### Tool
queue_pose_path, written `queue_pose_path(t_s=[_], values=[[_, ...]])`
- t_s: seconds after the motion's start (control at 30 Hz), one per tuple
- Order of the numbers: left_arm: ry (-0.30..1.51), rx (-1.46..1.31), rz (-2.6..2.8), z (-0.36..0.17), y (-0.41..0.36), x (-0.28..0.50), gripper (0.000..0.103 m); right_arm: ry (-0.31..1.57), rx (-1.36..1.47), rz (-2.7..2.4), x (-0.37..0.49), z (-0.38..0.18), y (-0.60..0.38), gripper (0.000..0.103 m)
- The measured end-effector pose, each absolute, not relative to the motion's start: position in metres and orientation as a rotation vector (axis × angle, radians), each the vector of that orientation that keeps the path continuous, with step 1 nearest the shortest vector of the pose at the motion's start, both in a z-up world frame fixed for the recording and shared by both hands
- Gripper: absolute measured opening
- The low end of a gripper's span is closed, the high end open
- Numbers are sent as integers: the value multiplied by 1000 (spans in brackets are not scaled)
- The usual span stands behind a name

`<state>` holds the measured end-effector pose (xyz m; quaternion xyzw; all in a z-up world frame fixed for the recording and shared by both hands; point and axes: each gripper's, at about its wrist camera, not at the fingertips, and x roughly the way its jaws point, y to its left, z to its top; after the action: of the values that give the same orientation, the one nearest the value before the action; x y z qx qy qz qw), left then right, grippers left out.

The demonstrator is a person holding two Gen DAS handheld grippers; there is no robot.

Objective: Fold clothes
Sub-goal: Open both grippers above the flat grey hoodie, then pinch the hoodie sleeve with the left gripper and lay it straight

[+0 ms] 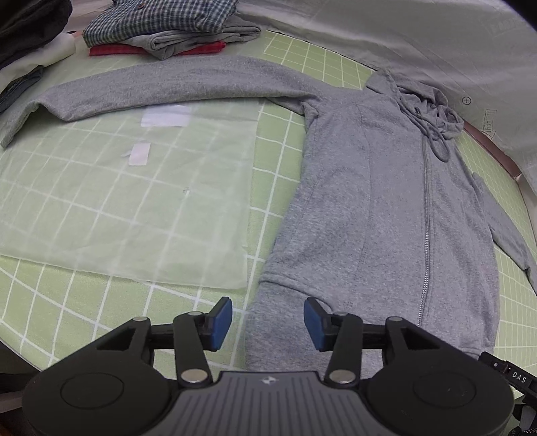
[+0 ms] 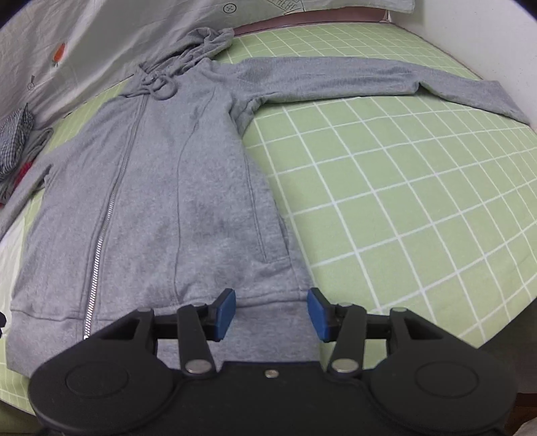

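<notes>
Hoodie (image 1: 379,201) is lying flat mid-frame on the green checked sheet (image 2: 419,201), both grippers (image 1: 267,323) (image 2: 271,313) hovering spread at its hem. Only the left view is showing the folded stack (image 1: 171,30) at upper left and a clear bag (image 1: 134,194).

Matt grey knit hoodie (image 1: 386,201) with metal zipper (image 1: 426,214) on cloth sheet (image 2: 402,201).

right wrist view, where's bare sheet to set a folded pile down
Bare green checked sheet lies right of the grey hoodie, below its outstretched sleeve. The far left is crowded by the stack of folded clothes.
</notes>
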<state>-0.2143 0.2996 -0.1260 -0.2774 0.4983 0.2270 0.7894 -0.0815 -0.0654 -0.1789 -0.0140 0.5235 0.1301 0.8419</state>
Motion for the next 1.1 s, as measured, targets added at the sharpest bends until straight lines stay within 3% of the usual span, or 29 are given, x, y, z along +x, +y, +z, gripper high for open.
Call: queue_pose_path(t_s=[0.1, 0.27, 0.43, 0.7, 1.1], values=[[1058, -630, 529, -127, 314, -218, 57, 1092, -83, 250, -82, -175, -60, 65], [1010, -699, 626, -124, 349, -230, 72, 1056, -158, 287, -77, -169, -31, 101], [942, -762, 735, -123, 391, -244, 80, 1052, -219, 367, -69, -170, 10, 102], [754, -909, 938, -125, 484, -277, 81, 1066, -282, 448, -44, -177, 73, 102], [664, -923, 1175, -160, 623, -282, 81, 1145, -267, 406, 3, -193, 110, 103]])
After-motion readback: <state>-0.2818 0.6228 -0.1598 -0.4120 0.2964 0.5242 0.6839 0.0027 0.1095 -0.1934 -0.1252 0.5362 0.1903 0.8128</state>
